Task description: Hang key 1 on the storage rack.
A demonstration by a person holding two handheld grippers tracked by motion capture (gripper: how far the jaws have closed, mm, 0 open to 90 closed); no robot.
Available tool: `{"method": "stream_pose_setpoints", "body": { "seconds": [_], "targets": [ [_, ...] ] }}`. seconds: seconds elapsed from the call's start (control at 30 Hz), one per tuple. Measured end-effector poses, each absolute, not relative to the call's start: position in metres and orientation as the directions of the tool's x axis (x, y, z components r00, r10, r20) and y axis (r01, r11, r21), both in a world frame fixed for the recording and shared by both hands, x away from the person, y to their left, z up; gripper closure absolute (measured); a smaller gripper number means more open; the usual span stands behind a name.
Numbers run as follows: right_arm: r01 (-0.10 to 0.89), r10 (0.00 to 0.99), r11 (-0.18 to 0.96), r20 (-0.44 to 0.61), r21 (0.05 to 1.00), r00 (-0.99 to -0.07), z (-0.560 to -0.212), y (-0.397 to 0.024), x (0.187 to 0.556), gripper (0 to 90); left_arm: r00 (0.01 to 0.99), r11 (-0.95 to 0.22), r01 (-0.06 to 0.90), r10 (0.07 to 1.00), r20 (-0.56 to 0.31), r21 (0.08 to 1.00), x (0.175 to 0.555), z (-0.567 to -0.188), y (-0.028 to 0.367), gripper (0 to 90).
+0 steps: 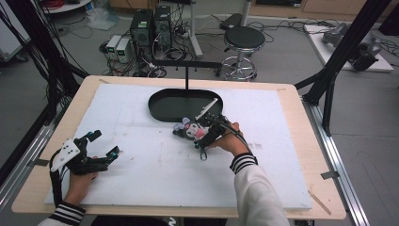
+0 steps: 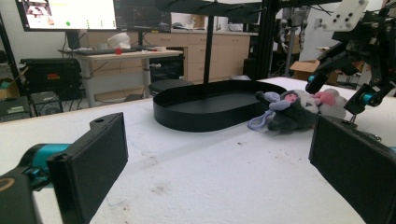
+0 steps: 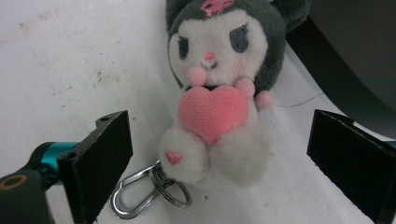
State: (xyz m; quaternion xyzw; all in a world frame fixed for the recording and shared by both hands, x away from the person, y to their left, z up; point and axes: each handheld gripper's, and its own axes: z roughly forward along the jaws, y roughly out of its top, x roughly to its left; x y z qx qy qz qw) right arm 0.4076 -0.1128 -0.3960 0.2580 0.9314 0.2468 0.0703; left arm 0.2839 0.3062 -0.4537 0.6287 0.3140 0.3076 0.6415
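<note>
High view: the right hand-held gripper hangs over the plush, which lies on the white tabletop just beside the near rim of the black tray; the left hand-held gripper rests well apart, toward the left near corner, with its jaws spread and nothing between them; a striped cuff shows at each wrist

Right gripper view: the plush lies face up between the two black jaws, which stand wide on either side without touching it; it has a dark hood, a white face and a pink heart held against its chest; a metal clasp with a ring lies at its feet, just beside the left jaw; the tray wall shows dark at the upper right

Left gripper view: the left jaws stand wide over bare tabletop; farther off the plush lies against the tray, with the right hand-held gripper above it, open; a thin black post rises from behind the tray
</note>
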Motion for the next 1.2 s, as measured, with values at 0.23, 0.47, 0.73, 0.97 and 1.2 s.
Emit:
{"method": "stream_pose_setpoints", "body": {
  "seconds": [0.23,0.47,0.73,0.97,1.2],
  "targets": [
    [0.456,0.519,0.754,-0.004,0.473,-0.855,-0.3981,-0.1089,0.4094,15.6,0.613,0.021,0.000,0.790,-0.017,1.000,0.2840,-0.4537,0.3063,4.9],
    [0.467,0.523,0.772,-0.013,0.431,-0.852,-0.4023,-0.1076,0.4110,27.5,0.613,0.022,0.004,0.790,-0.019,1.000,0.2839,-0.4536,0.3065,4.9],
    [0.476,0.532,0.779,-0.031,0.408,-0.846,-0.4027,-0.1053,0.4107,43.0,0.613,0.023,0.003,0.790,-0.020,1.000,0.2839,-0.4537,0.3064,4.9],
    [0.485,0.542,0.784,-0.044,0.388,-0.840,-0.4020,-0.1044,0.4101,52.9,0.613,0.022,0.003,0.790,-0.020,1.000,0.2839,-0.4537,0.3064,4.9],
    [0.484,0.535,0.780,-0.022,0.396,-0.844,-0.4006,-0.1070,0.4104,54.6,0.613,0.021,0.003,0.790,-0.018,1.000,0.2838,-0.4536,0.3064,4.9]
  ]
}}
